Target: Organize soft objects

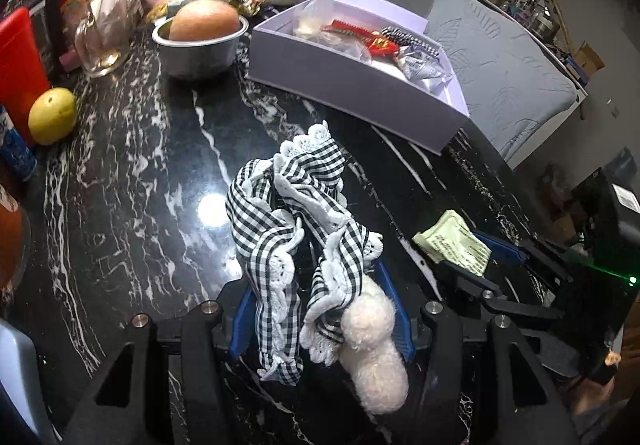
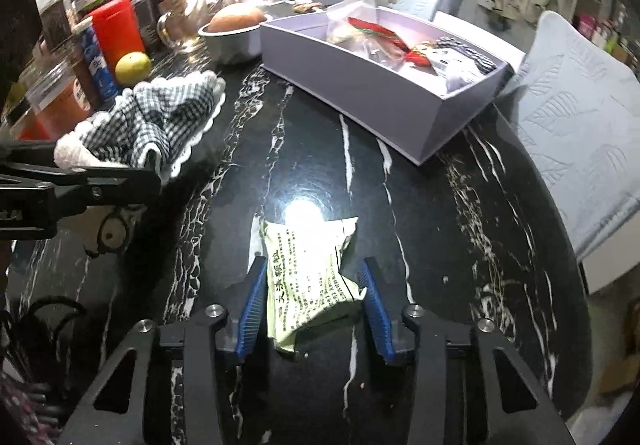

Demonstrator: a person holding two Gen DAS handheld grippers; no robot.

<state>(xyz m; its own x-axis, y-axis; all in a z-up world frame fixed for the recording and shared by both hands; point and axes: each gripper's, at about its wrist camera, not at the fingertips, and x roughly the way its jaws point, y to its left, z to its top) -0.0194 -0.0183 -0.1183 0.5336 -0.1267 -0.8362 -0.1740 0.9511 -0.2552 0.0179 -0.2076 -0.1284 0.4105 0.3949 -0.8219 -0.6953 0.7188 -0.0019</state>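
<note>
**Gripping a gingham cloth and closing on a green packet**

Holding a bunched black-and-white gingham cloth (image 1: 296,221) with white lace trim, the left claw (image 1: 320,309) has its blue pads pressed on the fabric, and a fluffy white pom-pom (image 1: 374,345) hangs at the lower end. How the cloth is folded is hard to make out, and its bottom hides part of the claw.

The right claw (image 2: 312,297) sits over a pale green printed packet (image 2: 310,285) lying on the black marble tabletop (image 2: 420,205). Its left pad touches the packet; whether the right pad presses it I cannot tell. A bright glare washes out the packet's far edge.

Farther back stands an open lavender box (image 2: 360,85) holding wrapped items, too jumbled to identify. A yellow fruit (image 1: 52,121) lies at the left among clutter cut off by the frame.
</note>
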